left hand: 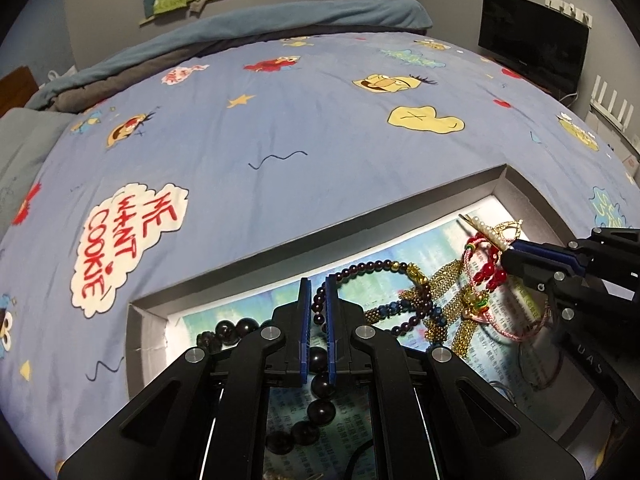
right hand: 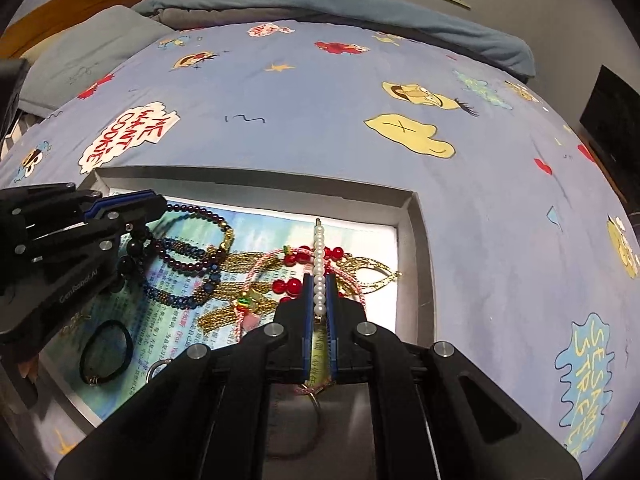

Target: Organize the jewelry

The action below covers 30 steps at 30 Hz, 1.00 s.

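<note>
Left wrist view
Left gripper (left hand: pixel 317 294): lower centre, clenched on the dark bead bracelet (left hand: pixel 320 360).
Box rim (left hand: pixel 304 244): runs diagonally just above the tips; bedsheet (left hand: pixel 280 128) bare beyond.

Right wrist view
Right gripper (right hand: pixel 319 296): lower centre, clenched on the pearl hairpin (right hand: pixel 319 256).
Box wall (right hand: pixel 420 248): just right of the tangled jewelry (right hand: pixel 240 276).

right hand-held gripper (right hand: pixel 319 296) clamping pearl hairpin (right hand: pixel 319 256)
</note>
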Each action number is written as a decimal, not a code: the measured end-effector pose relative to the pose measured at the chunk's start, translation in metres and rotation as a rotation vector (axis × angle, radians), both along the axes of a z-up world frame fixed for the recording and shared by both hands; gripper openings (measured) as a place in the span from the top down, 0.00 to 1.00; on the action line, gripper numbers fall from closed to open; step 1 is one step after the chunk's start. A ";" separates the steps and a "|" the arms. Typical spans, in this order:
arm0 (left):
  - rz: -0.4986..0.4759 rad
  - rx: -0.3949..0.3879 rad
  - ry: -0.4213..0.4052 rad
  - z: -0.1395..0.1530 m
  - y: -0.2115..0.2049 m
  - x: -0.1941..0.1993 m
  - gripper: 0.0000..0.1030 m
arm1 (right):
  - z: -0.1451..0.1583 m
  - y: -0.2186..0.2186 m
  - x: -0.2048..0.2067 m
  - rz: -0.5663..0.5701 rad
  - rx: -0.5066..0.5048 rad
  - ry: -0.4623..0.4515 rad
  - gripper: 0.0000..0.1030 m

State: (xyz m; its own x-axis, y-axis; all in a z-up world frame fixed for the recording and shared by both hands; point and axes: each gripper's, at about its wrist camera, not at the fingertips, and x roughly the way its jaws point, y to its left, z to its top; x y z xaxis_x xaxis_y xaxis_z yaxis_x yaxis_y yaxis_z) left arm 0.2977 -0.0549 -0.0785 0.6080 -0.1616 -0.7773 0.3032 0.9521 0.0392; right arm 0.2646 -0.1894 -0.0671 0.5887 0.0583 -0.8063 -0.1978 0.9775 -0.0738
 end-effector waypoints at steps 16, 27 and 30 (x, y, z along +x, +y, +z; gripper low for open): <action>0.035 -0.036 -0.069 0.018 0.012 -0.016 0.46 | 0.012 -0.015 -0.014 -0.041 0.044 -0.030 0.79; 0.038 -0.088 -0.094 0.047 0.036 -0.062 0.23 | 0.035 -0.026 -0.059 -0.019 0.095 -0.077 0.50; 0.047 -0.073 -0.110 0.056 0.044 -0.082 0.16 | 0.044 -0.026 -0.075 0.001 0.098 -0.094 0.36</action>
State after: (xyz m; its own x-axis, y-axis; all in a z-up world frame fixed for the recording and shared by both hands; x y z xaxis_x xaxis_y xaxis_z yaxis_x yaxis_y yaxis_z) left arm 0.2154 -0.0113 -0.0221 0.6973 -0.1848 -0.6926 0.2561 0.9666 0.0000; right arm 0.1895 -0.2154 -0.0232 0.6611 0.1349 -0.7381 -0.1959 0.9806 0.0038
